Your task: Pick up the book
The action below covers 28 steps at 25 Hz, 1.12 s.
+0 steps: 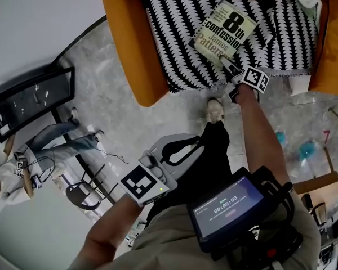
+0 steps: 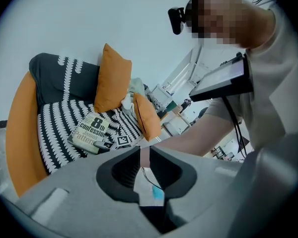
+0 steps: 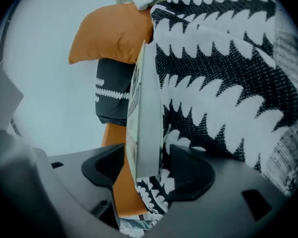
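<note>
The book (image 1: 222, 31), a pale green paperback with large black print, lies flat on the black-and-white throw (image 1: 174, 38) of an orange sofa (image 1: 129, 49). My right gripper (image 1: 230, 65) reaches its near corner. In the right gripper view the book's edge (image 3: 146, 128) stands between the jaws of the right gripper (image 3: 159, 157), which are open; a gap shows on the left side. My left gripper (image 1: 194, 145) hangs low over the floor, away from the sofa. In the left gripper view the book (image 2: 89, 130) lies far off, and the left gripper (image 2: 145, 155) is shut with nothing in it.
Orange cushions (image 2: 114, 78) lean on the sofa back and at its right end (image 2: 146, 115). A person (image 1: 22, 162) stands at the left by a dark glass-topped table (image 1: 31, 100). A shoe (image 1: 215, 110) rests on the grey stone floor before the sofa.
</note>
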{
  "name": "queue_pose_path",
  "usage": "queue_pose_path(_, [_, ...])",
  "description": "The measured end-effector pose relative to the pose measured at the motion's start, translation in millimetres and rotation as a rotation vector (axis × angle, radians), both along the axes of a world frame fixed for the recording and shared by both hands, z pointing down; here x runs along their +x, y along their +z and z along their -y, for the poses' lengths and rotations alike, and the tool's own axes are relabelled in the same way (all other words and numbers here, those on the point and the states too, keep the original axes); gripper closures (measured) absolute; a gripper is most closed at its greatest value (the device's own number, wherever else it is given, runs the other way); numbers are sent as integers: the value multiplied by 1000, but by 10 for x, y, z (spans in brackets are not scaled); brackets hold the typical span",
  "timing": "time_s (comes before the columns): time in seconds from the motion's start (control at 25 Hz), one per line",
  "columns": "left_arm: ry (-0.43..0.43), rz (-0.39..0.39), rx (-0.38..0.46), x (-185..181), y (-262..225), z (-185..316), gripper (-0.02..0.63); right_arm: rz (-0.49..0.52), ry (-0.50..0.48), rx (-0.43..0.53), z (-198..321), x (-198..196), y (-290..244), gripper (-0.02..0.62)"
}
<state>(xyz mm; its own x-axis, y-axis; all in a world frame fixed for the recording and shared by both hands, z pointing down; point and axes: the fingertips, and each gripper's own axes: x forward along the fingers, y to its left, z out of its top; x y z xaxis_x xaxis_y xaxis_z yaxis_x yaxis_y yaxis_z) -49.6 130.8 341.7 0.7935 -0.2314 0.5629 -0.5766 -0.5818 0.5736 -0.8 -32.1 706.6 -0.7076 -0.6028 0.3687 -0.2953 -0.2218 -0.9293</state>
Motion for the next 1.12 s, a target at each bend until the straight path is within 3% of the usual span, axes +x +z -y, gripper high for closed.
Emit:
queue_pose_path(0.28, [-15,-18,-3,-103,-39,-32,563,50,67,-29,75,-24,-119,390])
queue_pose_path(0.76, [-65,-50,13,-315,-276,26,563,86,49,-52,61,-127,-434,419])
queue_pose_path(1.12, [-67,-71,76,-303,-535,-145,563,83,-18,1,-170,-30,-915,422])
